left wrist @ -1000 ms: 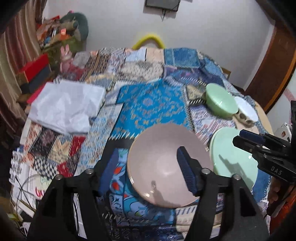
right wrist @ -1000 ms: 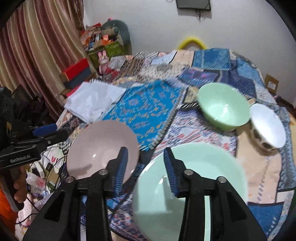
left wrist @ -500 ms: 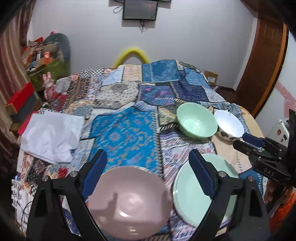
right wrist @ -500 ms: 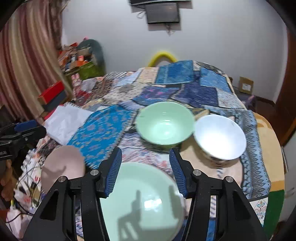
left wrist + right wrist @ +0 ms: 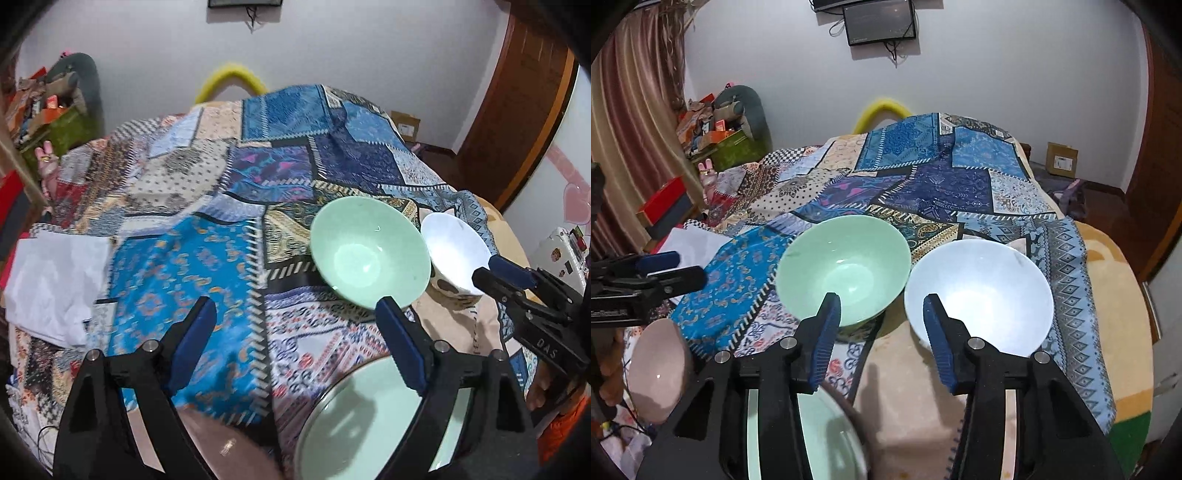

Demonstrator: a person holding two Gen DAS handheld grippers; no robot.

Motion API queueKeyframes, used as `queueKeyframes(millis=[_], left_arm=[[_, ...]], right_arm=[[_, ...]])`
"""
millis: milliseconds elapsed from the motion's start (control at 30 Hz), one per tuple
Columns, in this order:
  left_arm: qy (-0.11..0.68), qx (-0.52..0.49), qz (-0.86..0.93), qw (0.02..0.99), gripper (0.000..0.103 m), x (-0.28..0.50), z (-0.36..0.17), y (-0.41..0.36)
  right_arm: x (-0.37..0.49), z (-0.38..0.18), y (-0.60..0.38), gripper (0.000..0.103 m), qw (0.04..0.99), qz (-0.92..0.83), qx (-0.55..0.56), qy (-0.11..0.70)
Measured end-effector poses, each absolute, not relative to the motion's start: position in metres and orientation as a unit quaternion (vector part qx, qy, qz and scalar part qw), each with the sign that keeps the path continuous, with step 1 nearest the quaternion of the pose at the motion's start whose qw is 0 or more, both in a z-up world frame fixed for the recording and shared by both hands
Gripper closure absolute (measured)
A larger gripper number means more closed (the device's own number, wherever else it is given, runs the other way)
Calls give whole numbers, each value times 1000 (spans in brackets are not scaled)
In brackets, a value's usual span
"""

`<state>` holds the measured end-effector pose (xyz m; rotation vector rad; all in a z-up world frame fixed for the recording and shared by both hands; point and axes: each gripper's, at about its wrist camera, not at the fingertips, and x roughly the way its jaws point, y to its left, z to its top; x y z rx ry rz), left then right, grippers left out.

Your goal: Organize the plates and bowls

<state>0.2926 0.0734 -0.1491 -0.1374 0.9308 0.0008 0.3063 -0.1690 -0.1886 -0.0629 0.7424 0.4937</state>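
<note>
Two bowls, green bowl (image 5: 844, 267) left and white bowl (image 5: 979, 291) right, sit touching mid-bed; both look rigid, glossy, breakable, best pinched at the near rim. Right gripper (image 5: 881, 341) closes on nothing; left gripper (image 5: 291, 345), jaws narrowing, holds nothing.

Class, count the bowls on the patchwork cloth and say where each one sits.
2: the green bowl at the centre and the white bowl touching its right side. More could sit outside the frame.
</note>
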Motion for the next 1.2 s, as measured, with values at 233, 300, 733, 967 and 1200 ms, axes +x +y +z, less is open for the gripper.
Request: queueKeyframes(millis=[233, 300, 733, 967, 1200], left_arm=[[495, -79, -13, 865, 40, 343, -191, 63], [506, -77, -14, 859, 45, 355, -202, 60], [536, -74, -45, 840, 86, 381, -235, 54], [543, -46, -36, 838, 88, 375, -233, 67], [552, -47, -31, 832, 88, 364, -233, 86]], right_arm=[[321, -204, -171, 60, 895, 247, -21, 370], [323, -206, -169, 60, 894, 251, -23, 371], [338, -214, -163, 60, 888, 256, -26, 381], [346, -217, -152, 60, 881, 263, -26, 391], [356, -225, -130, 70, 860, 292, -31, 418]])
